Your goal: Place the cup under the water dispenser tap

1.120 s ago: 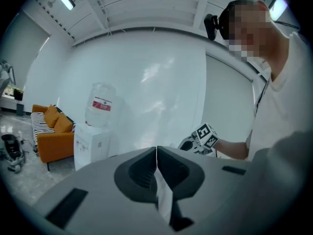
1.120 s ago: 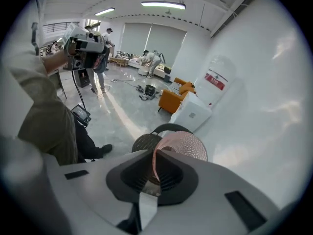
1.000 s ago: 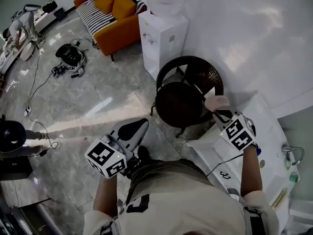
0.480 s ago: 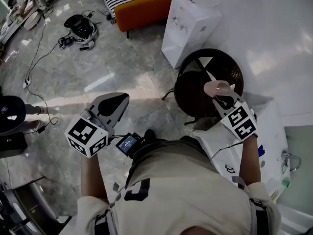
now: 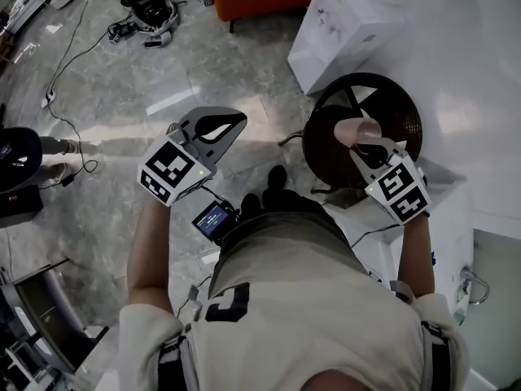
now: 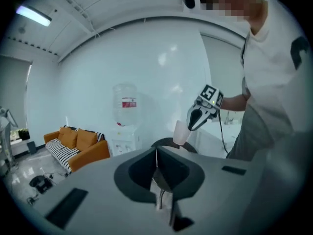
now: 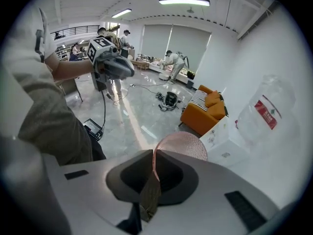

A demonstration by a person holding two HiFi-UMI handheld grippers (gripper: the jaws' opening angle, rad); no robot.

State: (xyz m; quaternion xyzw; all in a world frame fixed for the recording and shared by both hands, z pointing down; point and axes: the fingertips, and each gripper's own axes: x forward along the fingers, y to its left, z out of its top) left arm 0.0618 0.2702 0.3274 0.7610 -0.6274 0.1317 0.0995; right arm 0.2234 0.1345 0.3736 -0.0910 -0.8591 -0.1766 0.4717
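Cup [image 5: 356, 127], pink, thin-walled, probably light and crushable, hangs pinched by its rim wall in the right gripper [image 5: 370, 147]; water dispenser [image 5: 342, 31] at its 12 o'clock; left gripper [image 5: 216, 129] pressed together, empty

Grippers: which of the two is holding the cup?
The right gripper: its jaws are shut on the rim of the pink cup. The left gripper is shut too, but with nothing between its jaws.
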